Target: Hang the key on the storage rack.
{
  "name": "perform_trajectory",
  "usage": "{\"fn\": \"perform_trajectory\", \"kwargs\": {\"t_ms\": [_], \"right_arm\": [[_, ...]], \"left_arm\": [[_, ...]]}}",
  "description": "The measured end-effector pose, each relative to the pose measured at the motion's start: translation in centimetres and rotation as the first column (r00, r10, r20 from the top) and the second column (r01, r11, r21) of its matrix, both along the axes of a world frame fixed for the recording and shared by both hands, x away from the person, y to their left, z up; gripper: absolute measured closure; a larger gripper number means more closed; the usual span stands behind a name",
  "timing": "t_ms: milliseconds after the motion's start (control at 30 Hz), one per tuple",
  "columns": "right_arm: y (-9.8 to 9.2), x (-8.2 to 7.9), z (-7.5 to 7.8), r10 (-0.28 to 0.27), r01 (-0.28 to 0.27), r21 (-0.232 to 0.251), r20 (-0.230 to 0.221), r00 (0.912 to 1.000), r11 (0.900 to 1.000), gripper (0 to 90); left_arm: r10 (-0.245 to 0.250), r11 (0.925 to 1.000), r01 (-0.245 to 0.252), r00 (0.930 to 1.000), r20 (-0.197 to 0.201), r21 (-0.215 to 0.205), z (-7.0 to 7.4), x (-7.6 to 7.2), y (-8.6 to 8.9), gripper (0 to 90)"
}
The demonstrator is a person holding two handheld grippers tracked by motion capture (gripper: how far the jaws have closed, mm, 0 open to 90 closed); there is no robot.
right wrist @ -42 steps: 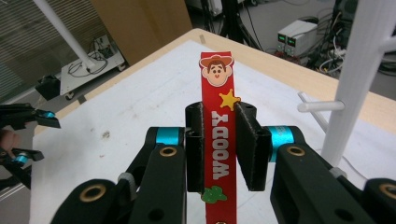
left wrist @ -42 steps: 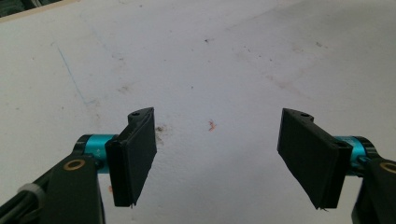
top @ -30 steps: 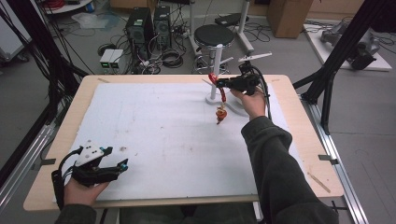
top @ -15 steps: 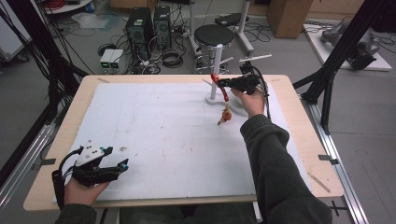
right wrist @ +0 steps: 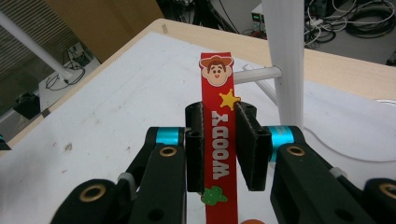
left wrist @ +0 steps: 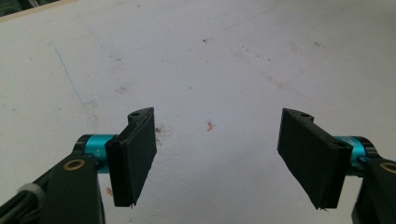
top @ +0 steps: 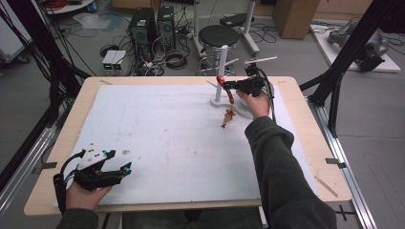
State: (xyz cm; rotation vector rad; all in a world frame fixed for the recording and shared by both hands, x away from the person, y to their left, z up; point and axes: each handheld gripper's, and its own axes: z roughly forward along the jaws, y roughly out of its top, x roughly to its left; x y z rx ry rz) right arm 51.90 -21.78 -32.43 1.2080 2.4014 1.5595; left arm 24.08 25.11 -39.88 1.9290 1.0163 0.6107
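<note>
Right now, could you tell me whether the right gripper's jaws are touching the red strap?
Touching. In the right gripper view, the right gripper has both jaws pressed flat against the sides of the red strap, with no gap.

— How many tools are over the desk (top: 157, 119)?
— Two: the left tool (top: 125, 168) at the near left corner, the right tool (top: 228, 87) near the far edge.
— And straps?
— One red strap (right wrist: 218, 140), with one small orange charm (top: 229, 116) hanging from it.
— Stands?
— One white stand (top: 220, 71), with several thin pegs; I can't count them surely.
</note>
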Motion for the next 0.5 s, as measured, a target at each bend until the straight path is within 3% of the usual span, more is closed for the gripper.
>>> {"fn": "perform_trajectory", "kwargs": {"t_ms": [500], "right_arm": [[-0.08,0.23,-0.30,-0.039,0.039,0.003,-0.013,0.9992,0.999,75.1]], "left_arm": [[-0.002,1.0000,0.002,1.0000,0.001,0.002,0.02,-0.03,-0.03,28.5]]}}
